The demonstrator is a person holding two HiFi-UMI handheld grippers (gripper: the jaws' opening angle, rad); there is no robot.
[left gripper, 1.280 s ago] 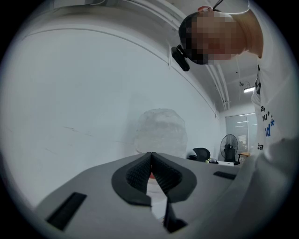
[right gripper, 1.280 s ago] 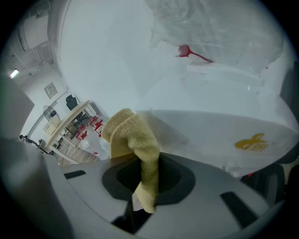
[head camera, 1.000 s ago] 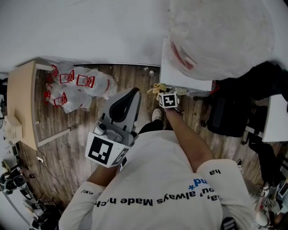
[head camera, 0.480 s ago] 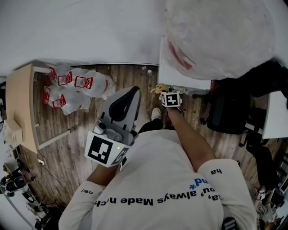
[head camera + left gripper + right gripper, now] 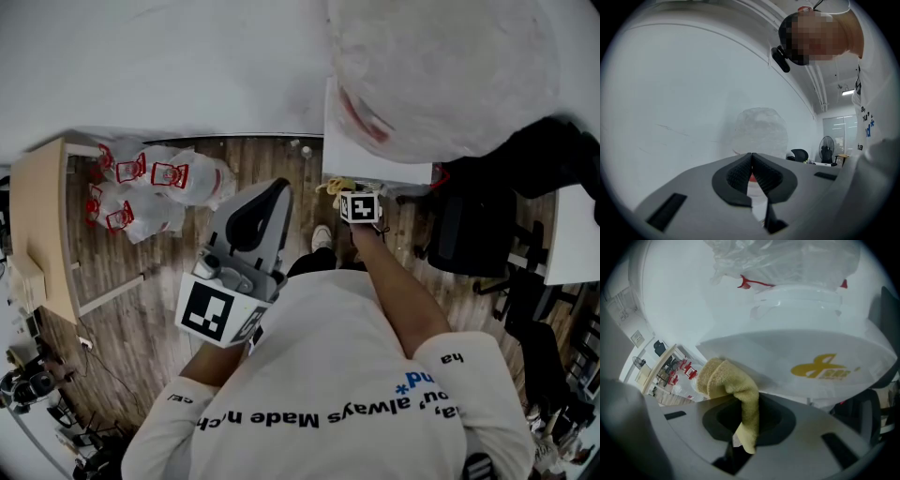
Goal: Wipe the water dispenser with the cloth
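The white water dispenser (image 5: 375, 155) stands against the wall at the top right of the head view, its bottle wrapped in clear plastic (image 5: 441, 75). In the right gripper view its white body (image 5: 797, 357) carries a yellow logo (image 5: 825, 366). My right gripper (image 5: 349, 195) is shut on a yellow cloth (image 5: 733, 390), which presses against the dispenser's lower front edge; the same cloth (image 5: 334, 186) shows beside the marker cube. My left gripper (image 5: 267, 202) is held up in front of the chest, jaws shut with nothing in them, away from the dispenser.
Several clear bags with red print (image 5: 155, 187) lie on the wooden floor by the wall. A light wooden table (image 5: 42, 225) stands at the left. A black office chair (image 5: 473, 230) is right of the dispenser. The person's shoe (image 5: 322, 238) is near the dispenser's base.
The right gripper with the cloth has shifted slightly up and right along the dispenser's front. The left gripper has stayed where it was.
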